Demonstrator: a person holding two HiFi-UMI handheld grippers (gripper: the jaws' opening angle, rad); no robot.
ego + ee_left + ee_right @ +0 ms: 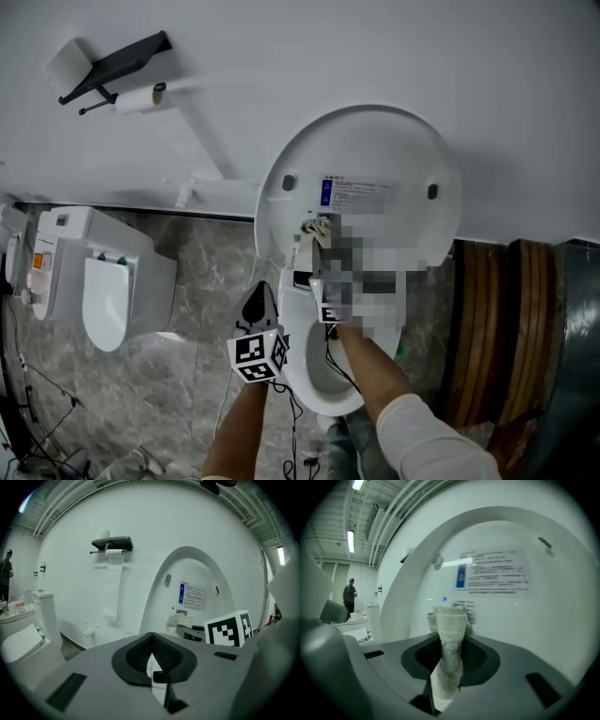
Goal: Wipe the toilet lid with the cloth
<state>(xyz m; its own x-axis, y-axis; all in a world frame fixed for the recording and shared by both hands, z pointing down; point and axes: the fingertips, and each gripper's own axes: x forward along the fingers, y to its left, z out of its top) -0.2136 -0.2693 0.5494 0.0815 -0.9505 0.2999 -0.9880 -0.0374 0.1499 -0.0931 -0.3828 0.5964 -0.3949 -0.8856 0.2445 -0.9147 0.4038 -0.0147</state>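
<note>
The white toilet lid (375, 150) stands raised against the wall, with a printed label (356, 195) on its inner face. My right gripper (451, 637) is shut on a folded white terry cloth (450, 620). The cloth's free end pokes out beyond the jaws, close to the lid just below the label (494, 571); I cannot tell if it touches. In the head view the cloth (317, 228) shows at the lid's lower left. My left gripper (261, 289) hangs lower and to the left, over the bowl's left rim, shut and empty, its jaws (151, 645) closed together.
The open toilet bowl (323, 380) lies below the lid. A black holder (117, 64) with a paper roll (141, 97) hangs on the wall at upper left. A second toilet (103, 281) stands at left. Wooden panels (487, 319) rise at right. A person (349, 592) stands far off.
</note>
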